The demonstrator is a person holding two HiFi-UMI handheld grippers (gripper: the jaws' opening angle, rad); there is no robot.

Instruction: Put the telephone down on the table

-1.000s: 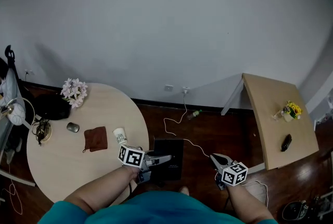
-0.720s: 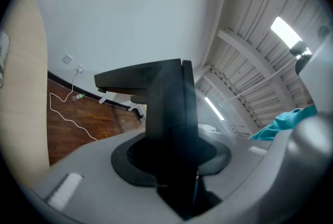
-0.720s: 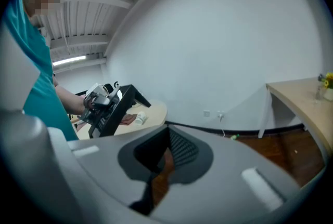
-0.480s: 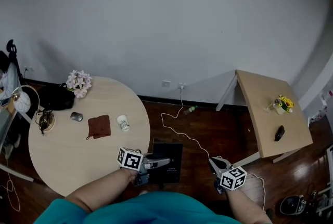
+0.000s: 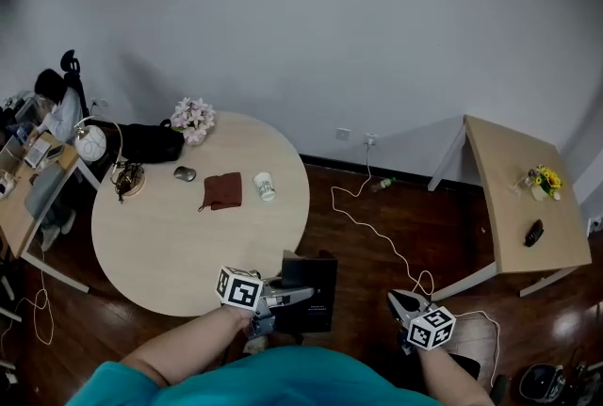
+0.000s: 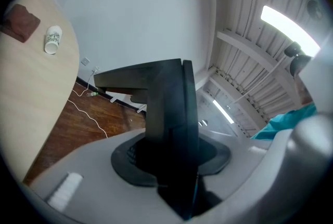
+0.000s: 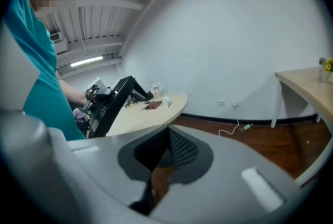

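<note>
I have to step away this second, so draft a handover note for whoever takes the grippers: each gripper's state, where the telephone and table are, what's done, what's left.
Left gripper: jaws shut on the black telephone, held in the air just off the near right edge of the round table.
Right gripper: jaws shut, nothing in them, low on the person's right, over the floor.
Table: brown cloth, cup and mouse lie toward the far side; the near part shows bare wood.
Done: telephone is gripped.
Left: bring it over the bare near part, set it down, open the jaws.
</note>
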